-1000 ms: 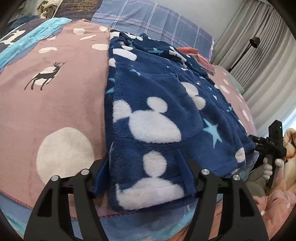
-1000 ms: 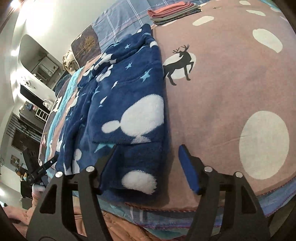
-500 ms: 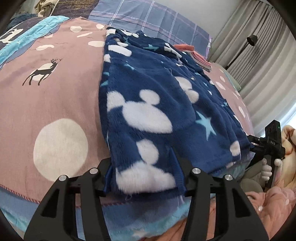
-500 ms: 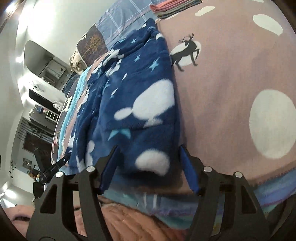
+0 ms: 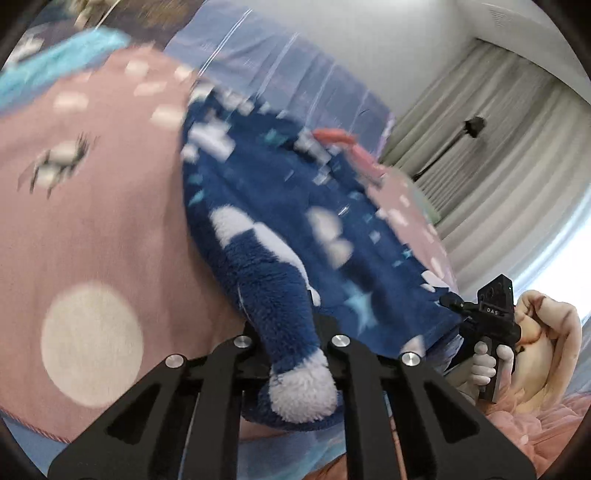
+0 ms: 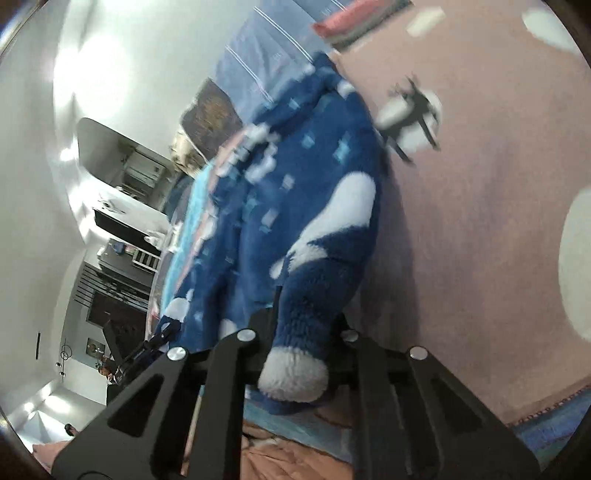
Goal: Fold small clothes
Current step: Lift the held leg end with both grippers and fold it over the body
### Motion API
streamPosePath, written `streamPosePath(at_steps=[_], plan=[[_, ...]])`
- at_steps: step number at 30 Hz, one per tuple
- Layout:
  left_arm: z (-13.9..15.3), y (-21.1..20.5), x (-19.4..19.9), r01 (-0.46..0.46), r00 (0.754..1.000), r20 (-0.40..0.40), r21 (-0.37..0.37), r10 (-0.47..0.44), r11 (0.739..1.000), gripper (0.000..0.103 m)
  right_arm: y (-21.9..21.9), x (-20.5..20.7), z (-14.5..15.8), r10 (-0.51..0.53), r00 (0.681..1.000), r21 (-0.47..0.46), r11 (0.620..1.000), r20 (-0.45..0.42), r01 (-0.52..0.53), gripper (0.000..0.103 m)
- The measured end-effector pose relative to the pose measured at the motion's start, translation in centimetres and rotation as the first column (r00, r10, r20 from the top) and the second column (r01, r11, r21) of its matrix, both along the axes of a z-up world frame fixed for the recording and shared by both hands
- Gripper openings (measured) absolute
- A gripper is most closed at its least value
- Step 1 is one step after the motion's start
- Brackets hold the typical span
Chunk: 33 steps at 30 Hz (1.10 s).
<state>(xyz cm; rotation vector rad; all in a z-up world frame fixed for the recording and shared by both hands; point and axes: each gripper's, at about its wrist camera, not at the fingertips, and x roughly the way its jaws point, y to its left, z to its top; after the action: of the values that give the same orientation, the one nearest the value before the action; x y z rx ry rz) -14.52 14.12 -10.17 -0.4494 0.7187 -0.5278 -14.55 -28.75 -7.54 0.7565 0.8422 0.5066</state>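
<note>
2 tools, left tool (image 5: 291,332), right tool (image 6: 303,328), clamped on blurred fleece garment (image 5: 295,236), pads hidden.

We looked from two fisheye cameras, each mounted just behind its own gripper and aimed forward and somewhat downward along the black fingers filling the lower frame. The left wrist view sat very close over the near hem of the blue fleece garment (image 5: 280,266), facing up the pink bedspread (image 5: 103,229) toward the curtains (image 5: 491,155) at upper right. The right wrist view was equally close at the hem's other corner, facing the plaid pillow (image 6: 266,51). Both shared the garment, bedspread and folded stack (image 6: 354,22); each caught the other gripper at its frame edge.
</note>
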Motion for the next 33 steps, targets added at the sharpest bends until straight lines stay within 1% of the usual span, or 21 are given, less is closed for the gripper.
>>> streamPosePath(at_steps=[3,4,5,7,9,10,11,12,13,14,15,16,17,19,20,22,24,26,29,33], plan=[[3.5,-0.6,-0.6,0.018,0.994,0.109,0.01,-0.019,1.0,0.01,-0.2,-0.8,3.3,-0.002,0.995,-0.003,1.0,0.097,0.002,0.011],[4.2,-0.6,-0.7,0.019,0.991,0.129,0.008,-0.02,1.0,0.01,-0.4,-1.3,4.5,-0.009,0.991,-0.001,1.0,0.134,0.009,0.011],[5.5,-0.4,-1.1,0.018,0.987,0.162,-0.001,-0.018,1.0,0.01,-0.6,-1.9,5.9,-0.017,0.984,0.001,1.0,0.177,0.017,0.01],[7.2,0.1,-1.7,0.011,0.98,0.199,-0.023,-0.006,1.0,0.009,-1.0,-3.2,8.0,-0.03,0.971,0.007,1.0,0.239,0.029,0.01],[9.8,0.9,-3.9,0.006,0.963,0.27,-0.061,0.011,0.998,0.009,-1.4,-5.6,10.6,-0.035,0.946,0.022,0.999,0.322,0.03,0.01],[11.1,1.1,-5.3,0.006,0.951,0.308,-0.068,0.016,0.998,0.009,-1.6,-7.1,12.0,-0.041,0.929,0.009,0.999,0.367,0.04,0.01],[12.0,1.1,-6.4,0.003,0.939,0.343,-0.062,0.019,0.998,0.009,-1.7,-8.9,13.8,-0.05,0.906,-0.029,0.997,0.42,0.069,0.01],[13.0,1.1,-7.5,-0.002,0.926,0.378,-0.046,0.02,0.999,0.01,-1.6,-10.0,14.8,-0.055,0.891,-0.063,0.994,0.45,0.093,0.01],[14.0,1.0,-8.6,-0.011,0.908,0.418,-0.014,0.016,1.0,0.011,-1.5,-10.8,15.7,-0.057,0.877,-0.111,0.986,0.476,0.124,0.011],[14.3,0.9,-8.8,-0.02,0.902,0.432,0.005,0.016,1.0,0.011,-1.4,-11.1,16.1,-0.06,0.872,-0.162,0.974,0.486,0.158,0.012],[14.2,0.8,-8.6,-0.025,0.903,0.43,0.016,0.015,1.0,0.011,-1.2,-10.7,15.9,-0.063,0.875,-0.192,0.966,0.48,0.174,0.012],[13.8,0.6,-7.9,-0.03,0.91,0.415,0.024,0.017,0.999,0.012,-1.1,-10.2,15.6,-0.067,0.88,-0.199,0.963,0.471,0.18,0.012],[12.8,0.3,-6.5,-0.05,0.923,0.384,0.044,0.03,0.998,0.012,-1.1,-9.3,14.9,-0.079,0.888,-0.193,0.964,0.452,0.184,0.012],[11.3,-0.2,-4.5,-0.077,0.942,0.333,0.073,0.049,0.994,0.012,-0.8,-6.7,13.1,-0.11,0.913,-0.187,0.963,0.393,0.196,0.012],[10.3,-0.4,-3.1,-0.082,0.952,0.301,0.08,0.055,0.993,0.012,-0.6,-5.9,12.6,-0.123,0.917,-0.198,0.957,0.381,0.211,0.012],[8.9,-0.6,-1.2,-0.095,0.962,0.263,0.086,0.07,0.992,0.012,0.2,-3.9,11.6,-0.163,0.914,-0.262,0.926,0.372,0.272,0.012],[8.3,-0.7,-0.1,-0.12,0.962,0.256,0.101,0.091,0.988,0.012,0.9,-2.5,11.2,-0.189,0.907,-0.308,0.898,0.375,0.315,0.012],[8.6,-1.0,1.3,-0.139,0.959,0.265,0.117,0.104,0.983,0.012,1.5,-1.0,11.2,-0.202,0.901,-0.34,0.876,0.384,0.342,0.012],[9.3,-1.5,3.3,-0.15,0.957,0.271,0.142,0.107,0.978,0.012,2.3,1.2,11.3,-0.2,0.897,-0.367,0.86,0.395,0.354,0.013],[10.2,-2.4,5.6,-0.157,0.953,0.283,0.173,0.104,0.972,0.012,2.9,3.8,11.6,-0.182,0.895,-0.388,0.853,0.407,0.349,0.013]])
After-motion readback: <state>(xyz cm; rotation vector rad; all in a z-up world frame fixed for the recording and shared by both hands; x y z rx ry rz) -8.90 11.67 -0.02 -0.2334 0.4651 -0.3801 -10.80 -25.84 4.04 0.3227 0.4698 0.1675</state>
